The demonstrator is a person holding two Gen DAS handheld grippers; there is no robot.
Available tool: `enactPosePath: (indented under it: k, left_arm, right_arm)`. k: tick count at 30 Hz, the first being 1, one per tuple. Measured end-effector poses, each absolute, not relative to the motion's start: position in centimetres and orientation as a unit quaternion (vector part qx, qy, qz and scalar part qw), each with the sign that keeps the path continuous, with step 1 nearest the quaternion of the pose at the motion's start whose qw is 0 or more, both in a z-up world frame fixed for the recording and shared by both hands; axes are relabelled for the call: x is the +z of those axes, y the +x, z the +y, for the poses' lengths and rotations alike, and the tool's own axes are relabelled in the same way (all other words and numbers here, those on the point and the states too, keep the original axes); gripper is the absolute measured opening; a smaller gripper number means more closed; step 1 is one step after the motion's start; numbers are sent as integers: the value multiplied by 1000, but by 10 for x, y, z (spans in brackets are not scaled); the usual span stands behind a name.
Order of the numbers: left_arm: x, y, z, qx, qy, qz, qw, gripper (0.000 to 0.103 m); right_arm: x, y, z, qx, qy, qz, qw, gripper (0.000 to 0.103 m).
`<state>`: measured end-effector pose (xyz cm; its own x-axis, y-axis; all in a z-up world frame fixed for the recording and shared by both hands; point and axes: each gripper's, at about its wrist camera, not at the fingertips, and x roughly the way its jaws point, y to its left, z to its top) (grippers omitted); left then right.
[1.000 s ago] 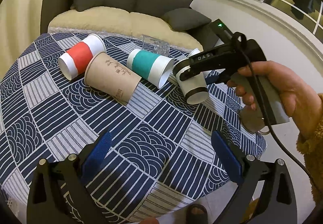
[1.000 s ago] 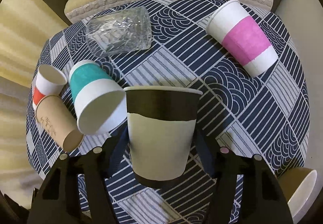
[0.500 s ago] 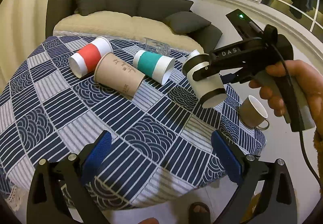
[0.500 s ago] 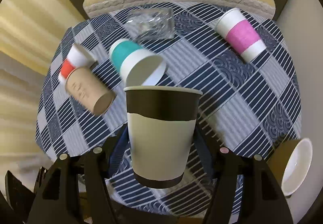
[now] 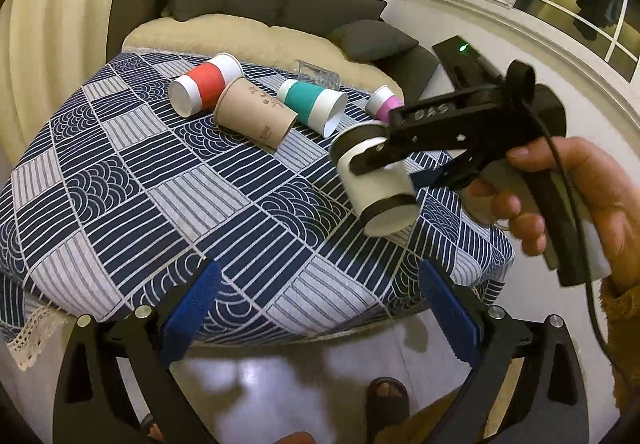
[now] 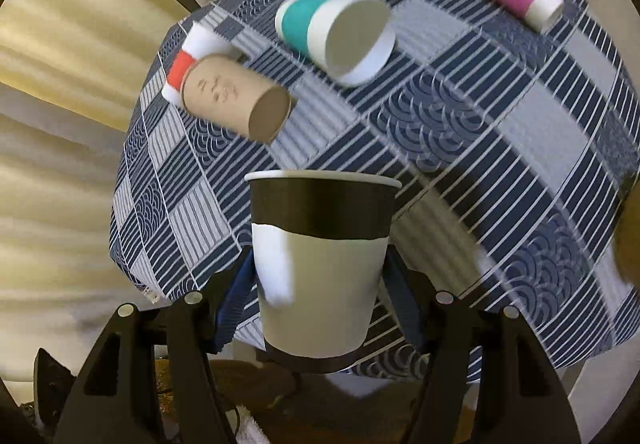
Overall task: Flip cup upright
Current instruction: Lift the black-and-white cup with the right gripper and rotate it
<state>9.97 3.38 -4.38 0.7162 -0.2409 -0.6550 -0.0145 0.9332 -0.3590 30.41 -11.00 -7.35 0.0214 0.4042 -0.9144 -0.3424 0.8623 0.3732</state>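
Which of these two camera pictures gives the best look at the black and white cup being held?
The right wrist view: the black and white cup fills the centre, clamped in the right gripper. The left wrist view shows it smaller and tilted above the table, partly hidden by a finger.

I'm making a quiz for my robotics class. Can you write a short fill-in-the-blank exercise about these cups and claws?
1. The right claw holds the black and white cup ____ the table.
2. The left claw is ____.
3. The brown cup lies between the red cup and the ____ cup.
4. The red cup lies on its ____.

Missing words: above; open; teal; side
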Motion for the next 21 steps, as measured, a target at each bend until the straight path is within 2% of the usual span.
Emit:
enactPosePath:
  k: [18, 21]
  left_arm:
    - [-58, 101, 20, -61, -145, 386, 909, 96]
    - [-60, 102, 24, -57, -148, 389, 907, 96]
  right_arm:
    - [-92, 280, -96, 277, 41, 656, 701, 65]
    - [-90, 281, -97, 284, 47, 655, 699, 67]
